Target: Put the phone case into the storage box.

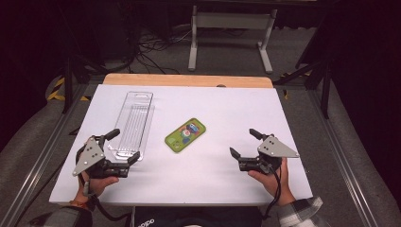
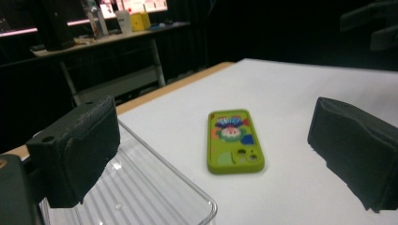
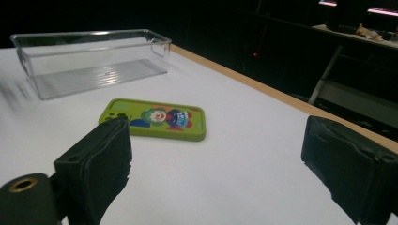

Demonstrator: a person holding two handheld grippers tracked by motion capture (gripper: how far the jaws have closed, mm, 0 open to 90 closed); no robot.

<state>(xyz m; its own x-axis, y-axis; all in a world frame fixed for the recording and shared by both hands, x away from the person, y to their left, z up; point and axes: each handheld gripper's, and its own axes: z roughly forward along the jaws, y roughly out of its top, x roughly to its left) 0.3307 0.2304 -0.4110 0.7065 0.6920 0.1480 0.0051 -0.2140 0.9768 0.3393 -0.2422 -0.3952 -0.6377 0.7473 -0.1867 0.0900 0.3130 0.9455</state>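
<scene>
A white tabletop edged by a wooden strip at its far side. Beyond, a white 2-legged frame stands on grey floor near tangled black cables.

One green phone case, one clear plastic tray. Two grippers: left gripper, right gripper. One white table.

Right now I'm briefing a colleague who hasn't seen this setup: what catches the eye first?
The bright green phone case with its cartoon print, lying flat mid-table on the white table. Left of it sits a long clear plastic tray, and near the front edge the left gripper and right gripper rest open.
</scene>
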